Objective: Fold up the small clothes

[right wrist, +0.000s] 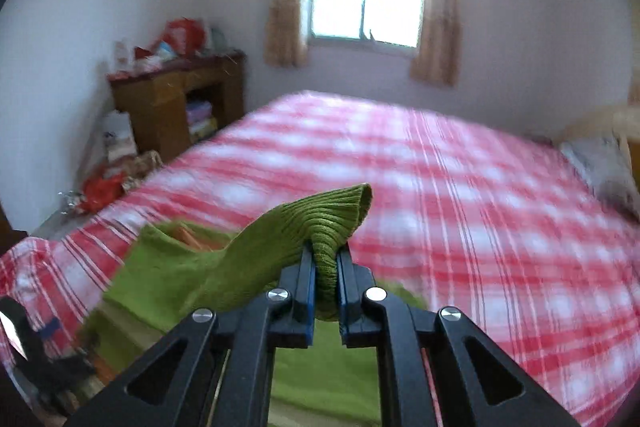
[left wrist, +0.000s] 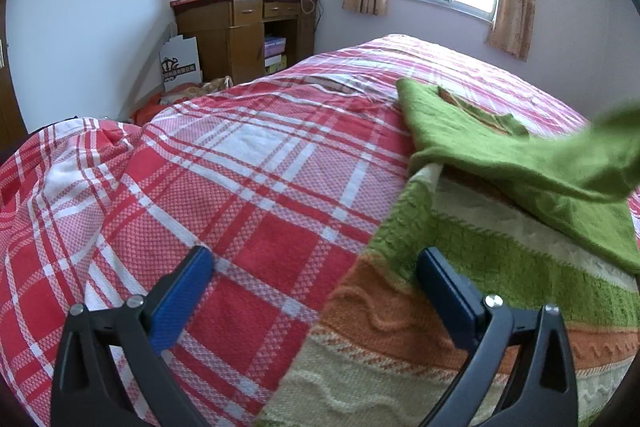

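Observation:
A small knitted sweater (left wrist: 500,267) with green, orange and cream stripes lies on the red plaid bedsheet (left wrist: 240,167). My left gripper (left wrist: 314,259) stands open just above the sweater's lower left edge, one finger over the sheet and the other over the knit, with nothing between them. My right gripper (right wrist: 325,255) is shut on the ribbed cuff of the green sleeve (right wrist: 332,211) and holds it raised above the sweater body (right wrist: 160,267). In the left wrist view that sleeve (left wrist: 580,163) stretches up toward the right edge. The right wrist view is blurred by motion.
The bed (right wrist: 480,207) fills most of both views. A cluttered wooden desk (left wrist: 240,27) stands in the far left corner, with a white paper bag (left wrist: 180,63) and red items on the floor beside it. A grey pillow (right wrist: 600,167) lies at the far right.

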A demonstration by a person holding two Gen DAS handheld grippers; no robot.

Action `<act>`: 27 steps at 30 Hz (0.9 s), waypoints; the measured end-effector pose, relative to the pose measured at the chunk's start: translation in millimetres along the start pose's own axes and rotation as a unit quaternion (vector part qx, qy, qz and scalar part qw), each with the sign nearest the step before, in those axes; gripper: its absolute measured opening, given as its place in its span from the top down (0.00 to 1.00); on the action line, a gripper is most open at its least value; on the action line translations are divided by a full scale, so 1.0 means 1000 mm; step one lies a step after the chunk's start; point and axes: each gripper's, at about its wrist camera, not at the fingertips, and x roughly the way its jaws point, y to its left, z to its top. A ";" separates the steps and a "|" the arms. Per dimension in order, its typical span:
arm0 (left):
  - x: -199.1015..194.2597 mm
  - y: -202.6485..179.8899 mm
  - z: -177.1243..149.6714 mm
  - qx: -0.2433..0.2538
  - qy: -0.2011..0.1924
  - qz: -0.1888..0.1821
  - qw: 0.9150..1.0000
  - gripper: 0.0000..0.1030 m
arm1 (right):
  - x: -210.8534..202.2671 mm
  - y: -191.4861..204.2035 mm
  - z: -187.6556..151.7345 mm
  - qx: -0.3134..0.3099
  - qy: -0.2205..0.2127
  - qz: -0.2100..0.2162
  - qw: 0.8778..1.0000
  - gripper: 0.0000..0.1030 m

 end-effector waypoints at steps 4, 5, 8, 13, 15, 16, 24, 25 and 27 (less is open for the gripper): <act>0.000 0.000 0.000 0.000 0.000 0.000 1.000 0.00 | 0.044 -0.019 -0.050 0.001 0.068 -0.025 0.997 0.92; 0.000 0.000 0.000 0.000 0.001 0.000 1.000 0.00 | 0.050 -0.022 -0.058 0.002 0.077 -0.029 0.997 0.92; 0.000 0.000 0.000 0.000 0.000 0.000 1.000 0.00 | 0.068 -0.029 -0.087 0.006 0.105 -0.035 0.994 0.92; 0.000 0.000 0.000 0.000 0.000 0.000 1.000 0.00 | 0.068 -0.034 -0.099 0.022 0.119 -0.026 0.992 0.88; 0.000 0.000 0.000 0.000 0.000 0.000 1.000 0.00 | 0.063 -0.039 -0.100 0.023 0.135 -0.025 0.990 0.75; 0.001 0.000 0.000 0.000 0.000 0.000 1.000 0.00 | 0.059 -0.043 -0.102 0.021 0.137 -0.037 0.990 0.60; 0.001 0.000 0.000 0.001 0.001 0.001 1.000 0.00 | -0.008 -0.073 -0.096 0.102 0.038 -0.089 0.990 0.52; 0.001 0.001 0.000 0.001 0.001 0.001 1.000 0.00 | -0.007 -0.066 -0.090 0.097 0.038 -0.066 0.992 0.63; 0.001 0.000 0.000 0.001 0.001 0.001 1.000 0.00 | 0.002 -0.045 -0.080 0.075 0.049 -0.024 0.996 0.73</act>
